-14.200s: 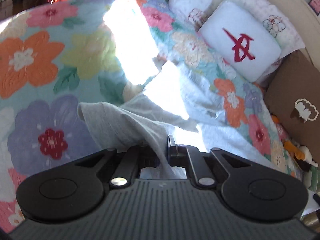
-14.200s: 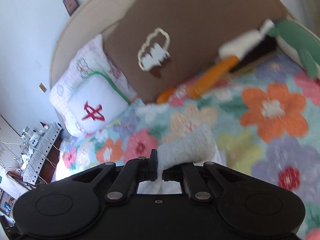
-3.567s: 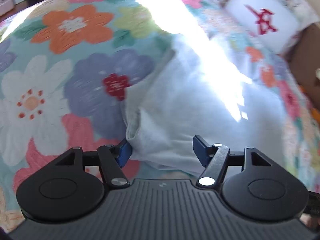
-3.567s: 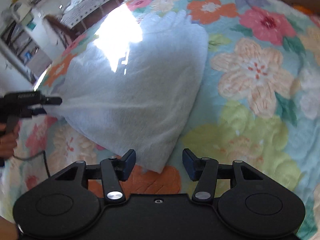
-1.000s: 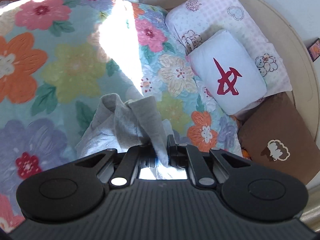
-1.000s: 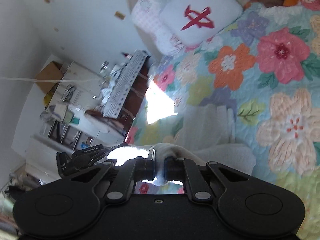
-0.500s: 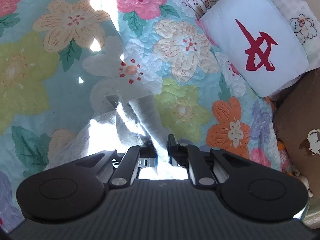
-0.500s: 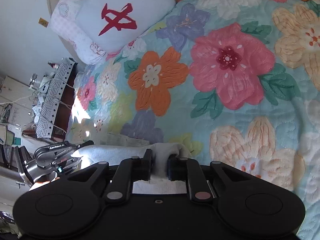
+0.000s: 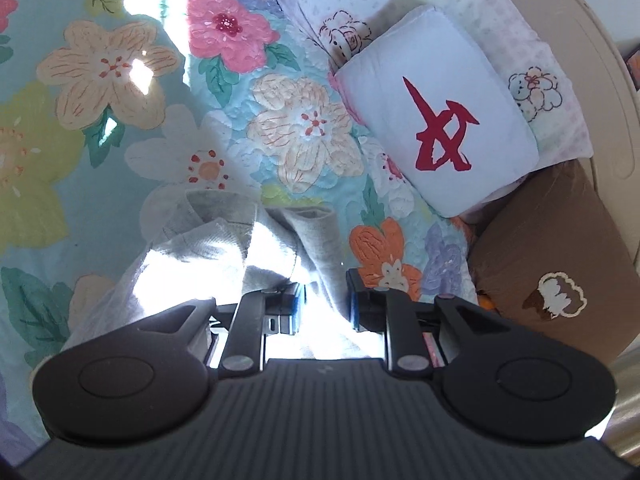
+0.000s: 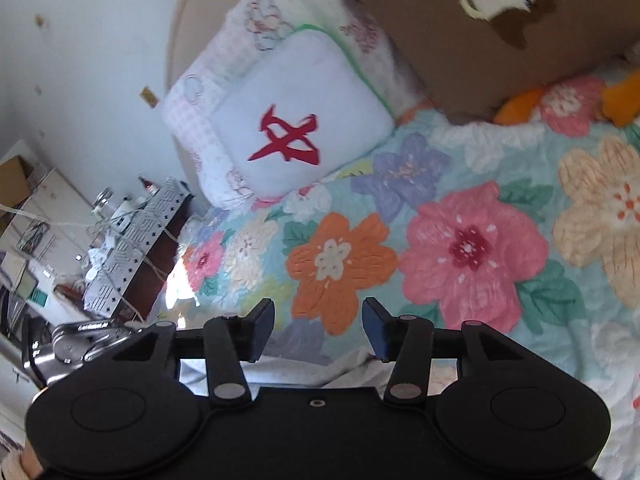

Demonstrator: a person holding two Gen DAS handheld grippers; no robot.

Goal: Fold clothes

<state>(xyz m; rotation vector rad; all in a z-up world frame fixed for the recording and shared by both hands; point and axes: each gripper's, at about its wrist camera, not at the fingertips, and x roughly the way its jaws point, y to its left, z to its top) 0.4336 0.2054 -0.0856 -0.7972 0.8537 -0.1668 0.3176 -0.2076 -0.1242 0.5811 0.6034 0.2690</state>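
A light grey garment lies bunched on the floral quilt in the left wrist view, partly in bright sunlight. My left gripper is open with its jaws a little apart, and a fold of the grey cloth runs loosely between them. My right gripper is open and empty above the quilt. A strip of the grey garment shows just under its fingers. The left gripper's body shows at the lower left of the right wrist view.
A white cushion with a red character leans on a pink patterned pillow at the headboard. A brown cushion lies to the right. Orange plush toys lie by the brown cushion. A cluttered bedside shelf stands left of the bed.
Both grippers were shut on the grey garment half a second ago. Both have opened, and the cloth has dropped onto the quilt. The right gripper has lifted and tilted up toward the pillows.
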